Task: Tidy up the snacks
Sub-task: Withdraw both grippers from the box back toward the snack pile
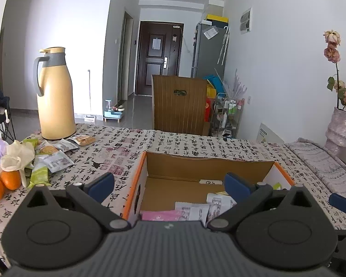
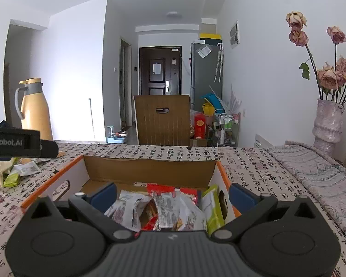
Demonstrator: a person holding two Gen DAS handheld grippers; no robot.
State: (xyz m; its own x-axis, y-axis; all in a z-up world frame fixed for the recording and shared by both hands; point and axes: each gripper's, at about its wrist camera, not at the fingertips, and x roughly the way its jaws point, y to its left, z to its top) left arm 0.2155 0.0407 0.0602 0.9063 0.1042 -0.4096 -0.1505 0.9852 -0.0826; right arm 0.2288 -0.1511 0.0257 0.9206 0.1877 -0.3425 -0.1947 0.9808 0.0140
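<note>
Here, the left gripper (image 1: 169, 184) hovers over the near-left part of the cardboard box (image 1: 136, 184), its blue-padded fingers (image 1: 101, 185) spread wide with nothing between them. The box, open-topped with orange edging, sits on a tablecloth (image 1: 173, 143) printed with calligraphy. Inside it, from the left wrist view, a pink packet (image 1: 161, 214) and white snack packets (image 1: 196, 209) lie near the 6 o'clock side of the box floor, while the far part of the floor is bare cardboard.

The right gripper (image 2: 173, 195) hangs over the same box from the near side, jaws likewise parted and holding nothing. Below it is a heap of white and red wrappers (image 2: 166, 207), with a green packet (image 2: 213, 210) leaning against the box wall at about 3 o'clock.

More loose snacks (image 1: 55, 154) remain outside the box, scattered on the tablecloth at roughly 9 o'clock from it, beside a crumpled tissue (image 1: 17, 157) and several oranges (image 1: 2, 183). A yellow thermos jug (image 1: 54, 94) with a grey handle stands just behind them at about 10 o'clock. At 3 o'clock, a vase of dried roses (image 2: 327, 120) stands against the wall. A wooden chair back (image 1: 180, 103) rises beyond the table's far edge at 12 o'clock.
</note>
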